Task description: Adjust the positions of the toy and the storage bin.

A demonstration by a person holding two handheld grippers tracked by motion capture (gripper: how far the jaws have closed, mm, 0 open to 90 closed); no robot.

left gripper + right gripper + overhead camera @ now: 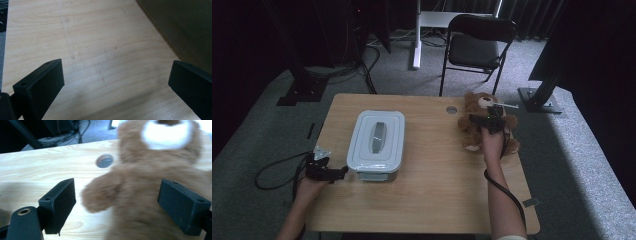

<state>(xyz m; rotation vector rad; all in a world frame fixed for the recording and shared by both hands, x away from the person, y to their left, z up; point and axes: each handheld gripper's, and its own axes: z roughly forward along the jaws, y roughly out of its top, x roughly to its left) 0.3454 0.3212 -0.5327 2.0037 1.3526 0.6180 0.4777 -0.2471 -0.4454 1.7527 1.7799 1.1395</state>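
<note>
Though blurred, teddy bear (150,195) between spread right gripper (117,202) fingers; legs cut off.

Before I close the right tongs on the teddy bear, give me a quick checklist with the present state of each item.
1. Right tongs open wide: ok.
2. Teddy bear between its jaws: ok; arm and body sit in the gap.
3. Jaws pressing on the fur: cannot tell; picture is blurred.
4. Left tongs open with nothing between them: ok, bare table beneath.
5. Lid on the white box: ok, closed.
6. Left tongs apart from the box: cannot tell; very close to its near corner.
</note>
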